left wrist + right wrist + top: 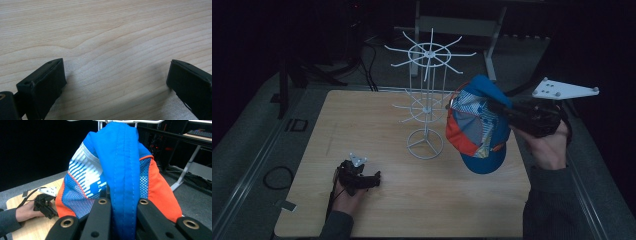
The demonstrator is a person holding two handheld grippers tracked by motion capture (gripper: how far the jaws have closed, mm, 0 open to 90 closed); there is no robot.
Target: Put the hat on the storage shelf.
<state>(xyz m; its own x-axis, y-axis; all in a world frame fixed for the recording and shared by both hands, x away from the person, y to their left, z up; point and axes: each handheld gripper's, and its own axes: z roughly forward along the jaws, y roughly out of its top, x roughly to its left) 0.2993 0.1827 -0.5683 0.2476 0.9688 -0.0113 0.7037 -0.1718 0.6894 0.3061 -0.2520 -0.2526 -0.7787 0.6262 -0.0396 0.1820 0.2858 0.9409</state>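
While the right tongs [507, 114] stay out of it, nothing holds the cap [477, 127] but their pinch: in the right gripper view the jaws are clamped tight on a fold of its blue fabric, and the cap hangs in the air above the right edge of the desk [377, 205], just beside the white wire rack [426, 100] that stands near the desk's middle.

Judging from this, the likely trouble lies at the rack. Its thin spokes fan out on two tiers, and the cap's loose crown or brim could catch on a lower spoke during the approach and tip the light stand over. Because the grip is on soft cloth alone, the fabric could also slide out, dropping the cap onto the desk or past its right edge.

Open room is good elsewhere. The near half of the desk is bare wood, and the left tongs [374, 179] rest low near the front-left corner, jaws spread wide with nothing between them, well apart from the rack. The cap overhangs the right edge, so there is little margin on that side.
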